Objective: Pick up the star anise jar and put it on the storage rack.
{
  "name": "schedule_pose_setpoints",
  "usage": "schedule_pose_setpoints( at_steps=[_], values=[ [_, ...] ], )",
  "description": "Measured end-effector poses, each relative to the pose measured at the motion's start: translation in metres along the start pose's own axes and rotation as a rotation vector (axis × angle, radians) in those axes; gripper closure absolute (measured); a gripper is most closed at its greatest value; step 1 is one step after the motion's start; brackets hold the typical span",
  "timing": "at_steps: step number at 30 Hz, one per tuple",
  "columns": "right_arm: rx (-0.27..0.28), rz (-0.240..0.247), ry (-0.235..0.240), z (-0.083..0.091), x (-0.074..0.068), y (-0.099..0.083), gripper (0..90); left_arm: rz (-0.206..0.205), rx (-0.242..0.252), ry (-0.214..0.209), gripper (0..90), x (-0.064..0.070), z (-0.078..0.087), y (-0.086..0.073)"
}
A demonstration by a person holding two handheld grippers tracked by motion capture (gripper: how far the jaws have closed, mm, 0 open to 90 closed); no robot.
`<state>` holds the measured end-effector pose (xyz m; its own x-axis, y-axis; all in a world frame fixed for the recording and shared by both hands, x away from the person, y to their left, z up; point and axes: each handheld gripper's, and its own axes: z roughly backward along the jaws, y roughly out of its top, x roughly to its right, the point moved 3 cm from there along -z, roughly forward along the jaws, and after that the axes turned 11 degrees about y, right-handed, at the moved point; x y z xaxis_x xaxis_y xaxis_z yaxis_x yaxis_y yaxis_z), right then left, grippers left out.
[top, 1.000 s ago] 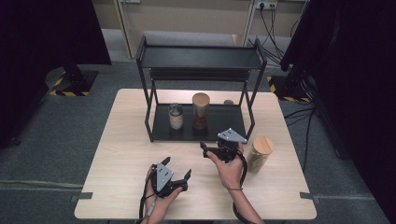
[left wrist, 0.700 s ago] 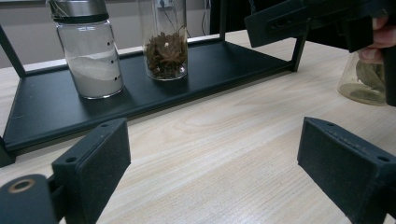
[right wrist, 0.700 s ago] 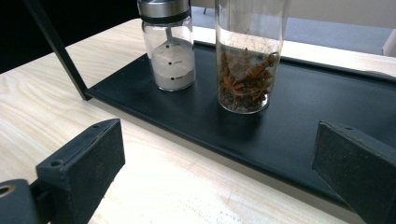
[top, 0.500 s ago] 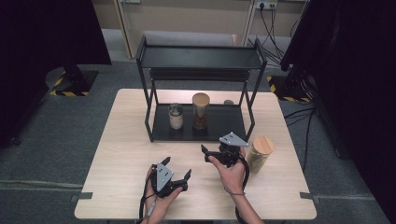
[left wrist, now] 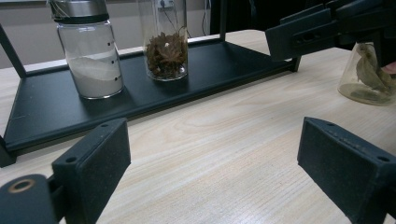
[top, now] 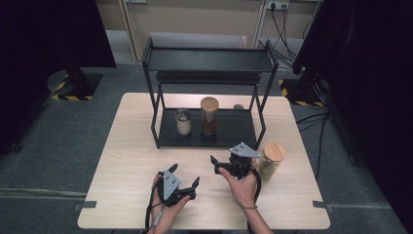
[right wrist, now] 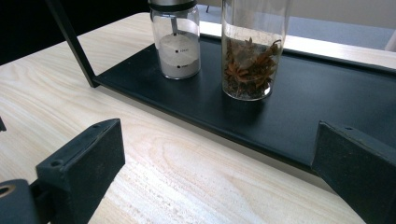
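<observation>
Both grippers empty, jaws wide. Our right gripper (top: 225, 168) sits just left of the bay-leaf jar (top: 271, 160) on the table (top: 126, 161) — nearest target. We should swing right, square up, grip mid-body below the lid. Left gripper (top: 185, 176) hovers low over the table — keep it clear of the rack (top: 209, 134).

light: even, soft | shadows: faint | near claws blurred

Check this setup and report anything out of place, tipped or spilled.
Nothing is tipped or spilled. One oddity: the bay leaf jar stands on the table beside the rack, while the shaker and star anise jar stand upright on the rack's lower shelf.
</observation>
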<state>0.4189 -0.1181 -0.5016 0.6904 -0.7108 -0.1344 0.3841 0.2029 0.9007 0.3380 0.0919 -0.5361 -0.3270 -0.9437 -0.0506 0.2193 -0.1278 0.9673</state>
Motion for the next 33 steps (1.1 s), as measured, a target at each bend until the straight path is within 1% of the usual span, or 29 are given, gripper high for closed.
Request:
schedule_pose_setpoints(
  at_steps=[9, 21, 33],
  values=[
    [-0.006, 0.005, -0.001, 0.007, -0.001, -0.006, 2.9, -0.001, -0.001, 0.000, 8.9, 0.000, 0.000, 0.000],
    [0.002, 0.004, 0.008, 0.018, -0.005, -0.010, 2.9, 0.002, -0.002, 0.001, 8.8, 0.000, 0.000, 0.000],
    [-0.007, 0.008, 0.016, 0.034, -0.009, -0.021, 2.9, 0.000, -0.002, 0.003, 8.9, 0.000, 0.000, 0.000]
  ],
)
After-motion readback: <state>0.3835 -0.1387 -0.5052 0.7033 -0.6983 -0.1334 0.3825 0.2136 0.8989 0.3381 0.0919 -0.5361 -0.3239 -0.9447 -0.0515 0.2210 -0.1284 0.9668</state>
